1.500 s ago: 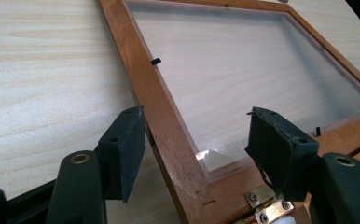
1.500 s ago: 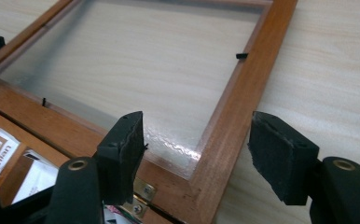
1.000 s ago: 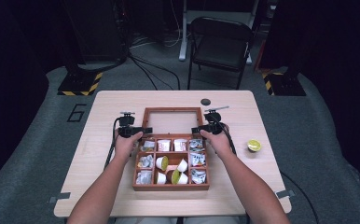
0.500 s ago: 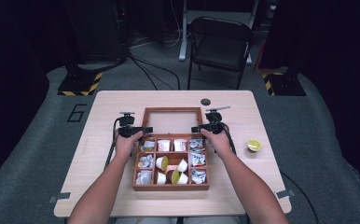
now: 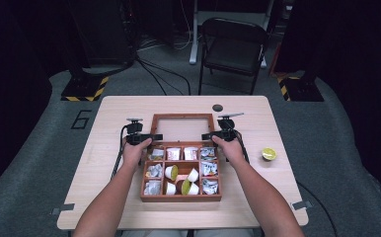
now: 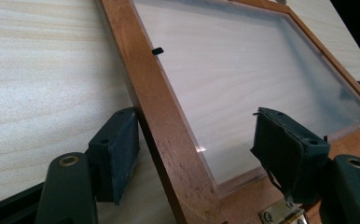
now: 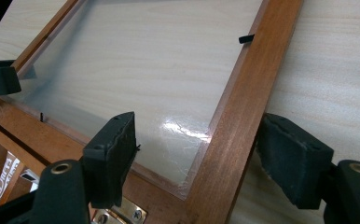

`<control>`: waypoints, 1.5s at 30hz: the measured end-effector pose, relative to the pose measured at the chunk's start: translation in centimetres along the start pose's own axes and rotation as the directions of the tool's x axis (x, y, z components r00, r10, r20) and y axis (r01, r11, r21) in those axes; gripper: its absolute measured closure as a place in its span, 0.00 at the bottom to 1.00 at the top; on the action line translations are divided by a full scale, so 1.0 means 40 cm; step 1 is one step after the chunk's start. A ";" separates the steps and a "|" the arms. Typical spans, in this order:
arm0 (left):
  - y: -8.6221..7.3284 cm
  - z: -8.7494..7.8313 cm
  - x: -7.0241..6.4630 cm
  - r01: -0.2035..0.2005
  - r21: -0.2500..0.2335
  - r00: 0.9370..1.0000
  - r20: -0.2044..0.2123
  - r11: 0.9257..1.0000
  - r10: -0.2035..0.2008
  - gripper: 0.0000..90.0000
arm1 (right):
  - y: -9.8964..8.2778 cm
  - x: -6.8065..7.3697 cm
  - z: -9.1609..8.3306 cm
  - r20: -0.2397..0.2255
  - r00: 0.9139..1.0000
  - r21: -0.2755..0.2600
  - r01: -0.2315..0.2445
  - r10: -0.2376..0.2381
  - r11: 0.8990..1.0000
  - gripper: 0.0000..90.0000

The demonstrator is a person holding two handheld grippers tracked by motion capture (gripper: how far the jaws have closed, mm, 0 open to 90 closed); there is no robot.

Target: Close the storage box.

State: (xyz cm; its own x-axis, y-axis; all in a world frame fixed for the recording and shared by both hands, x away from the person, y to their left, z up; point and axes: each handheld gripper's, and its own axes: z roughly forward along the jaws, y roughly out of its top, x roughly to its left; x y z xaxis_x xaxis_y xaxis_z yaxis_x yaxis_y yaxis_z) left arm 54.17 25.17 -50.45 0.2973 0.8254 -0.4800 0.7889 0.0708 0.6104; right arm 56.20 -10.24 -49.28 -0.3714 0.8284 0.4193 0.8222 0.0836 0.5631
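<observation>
The hinged lid (image 5: 182,127) of the wooden box (image 5: 181,197) is laid flat back on the tabletop (image 5: 109,113), at twelve o'clock from the open compartments, joined to the box along its near rail by brass hinges (image 7: 122,215). It is judged stiff and fairly light: a slim reddish-brown wooden frame around a clear pane (image 6: 243,70), through which the pale grain of the tabletop is seen. The pane looks smooth and likely slippery and easily marked, so a hold is better taken on the wooden side rails, near the hinged end or midway along them, than on the glazing. A small dark tab (image 6: 157,50) is seen on the inner edge of each side rail. The left claw (image 6: 197,151) is set astride the lid's nine o'clock rail, one pad outside on the tabletop side and one over the pane, and its jaws have just been opening; no pad is seen pressing the wood, so the rail is released. The right claw (image 7: 199,156) straddles the three o'clock rail in the same way, its jaws likewise just opened and standing clear of the wood. Below the lid, the box's compartments are filled with small packets and white cups (image 5: 170,172). Farther out, a lime half (image 5: 269,154) lies at three o'clock of the box, and a small dark disc (image 5: 217,107) lies at one o'clock near the far edge.
</observation>
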 end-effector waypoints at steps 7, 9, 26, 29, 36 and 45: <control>0.001 0.001 0.002 0.011 -0.007 1.000 0.009 1.000 -0.011 0.35 | 0.001 -0.002 0.003 -0.010 1.000 0.001 -0.016 0.016 1.000 0.31; 0.001 0.000 0.004 0.014 -0.006 1.000 0.014 1.000 -0.014 0.36 | 0.001 -0.003 0.002 -0.012 1.000 0.005 -0.019 0.019 1.000 0.32; 0.005 -0.008 0.001 -0.001 -0.012 1.000 0.002 1.000 0.001 0.39 | 0.005 0.001 -0.007 -0.017 1.000 -0.006 -0.010 0.010 1.000 0.34; 0.007 -0.011 0.001 -0.007 -0.011 1.000 0.004 1.000 0.007 0.40 | 0.006 0.003 -0.009 -0.011 1.000 -0.011 0.002 -0.003 1.000 0.34; 0.011 -0.024 -0.004 -0.007 -0.054 1.000 0.015 0.999 0.007 0.42 | 0.010 0.006 -0.023 -0.022 1.000 -0.039 0.003 -0.004 0.999 0.36; 0.021 -0.057 -0.020 -0.031 -0.105 0.999 0.030 0.994 0.035 0.44 | 0.016 0.021 -0.060 -0.035 0.999 -0.083 0.026 -0.029 0.996 0.37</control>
State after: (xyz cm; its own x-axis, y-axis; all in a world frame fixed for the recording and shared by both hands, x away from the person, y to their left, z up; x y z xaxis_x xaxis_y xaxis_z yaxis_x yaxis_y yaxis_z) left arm 53.36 25.84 -48.14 0.3409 0.8099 -0.4773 0.7182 0.1033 0.6882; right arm 55.37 -10.84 -46.86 -0.4098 0.8059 0.4273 0.7736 0.0588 0.6310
